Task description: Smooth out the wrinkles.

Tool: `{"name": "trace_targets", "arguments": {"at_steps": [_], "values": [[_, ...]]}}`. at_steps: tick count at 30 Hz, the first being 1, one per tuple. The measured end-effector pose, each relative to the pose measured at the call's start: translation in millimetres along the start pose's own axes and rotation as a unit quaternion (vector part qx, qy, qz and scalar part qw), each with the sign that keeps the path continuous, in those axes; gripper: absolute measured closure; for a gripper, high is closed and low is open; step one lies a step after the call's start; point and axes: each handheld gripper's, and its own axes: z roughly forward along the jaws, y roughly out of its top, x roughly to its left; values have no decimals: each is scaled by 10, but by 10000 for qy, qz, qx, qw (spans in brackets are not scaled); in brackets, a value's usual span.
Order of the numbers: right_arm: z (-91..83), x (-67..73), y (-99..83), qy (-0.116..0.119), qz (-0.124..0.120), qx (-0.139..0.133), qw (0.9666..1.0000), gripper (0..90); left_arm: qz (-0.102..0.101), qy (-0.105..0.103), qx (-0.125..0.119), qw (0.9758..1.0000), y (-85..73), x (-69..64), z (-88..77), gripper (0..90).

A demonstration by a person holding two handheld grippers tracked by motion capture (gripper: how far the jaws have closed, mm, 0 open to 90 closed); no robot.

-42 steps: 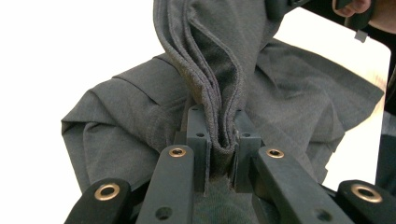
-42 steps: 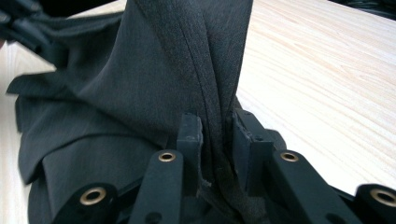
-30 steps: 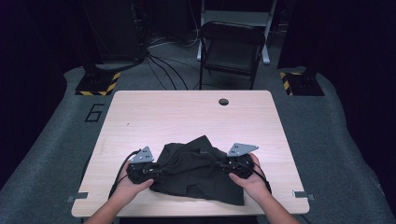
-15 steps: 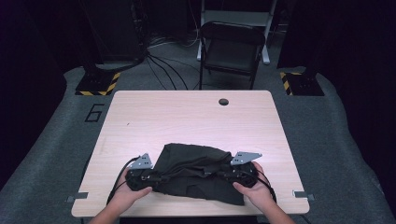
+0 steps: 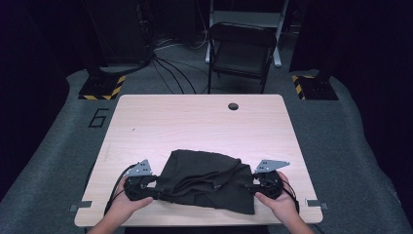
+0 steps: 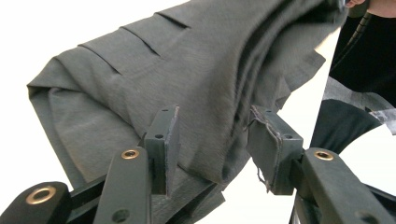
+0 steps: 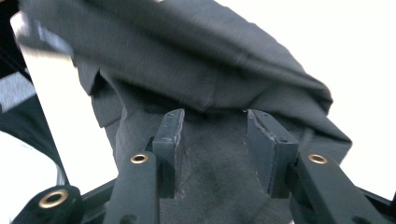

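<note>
1. Dark floor and a folding chair lay beyond the pale wooden table where I worked.
2. My dark garment sat bunched near the table's front edge, between both hands.
3. My left gripper had just been opening; cloth hung between its parted jaws, unpressed.
4. My right gripper had likewise been opening, fabric lying loose between its jaws.
5. I judged this the release after a fold; next I needed a fresh edge to grasp.
</note>
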Motion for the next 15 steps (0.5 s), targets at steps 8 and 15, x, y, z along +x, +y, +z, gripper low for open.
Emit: {"name": "trace_targets", "arguments": {"at_steps": [8, 15], "values": [[8, -25, 381, -177, 98, -313, 9993, 536, -152, 178, -102, 9997, 158, 148, 159, 492], [357, 144, 611, 236, -40, -150, 9996, 494, -146, 176, 167, 9996, 180, 220, 484, 470]]}}
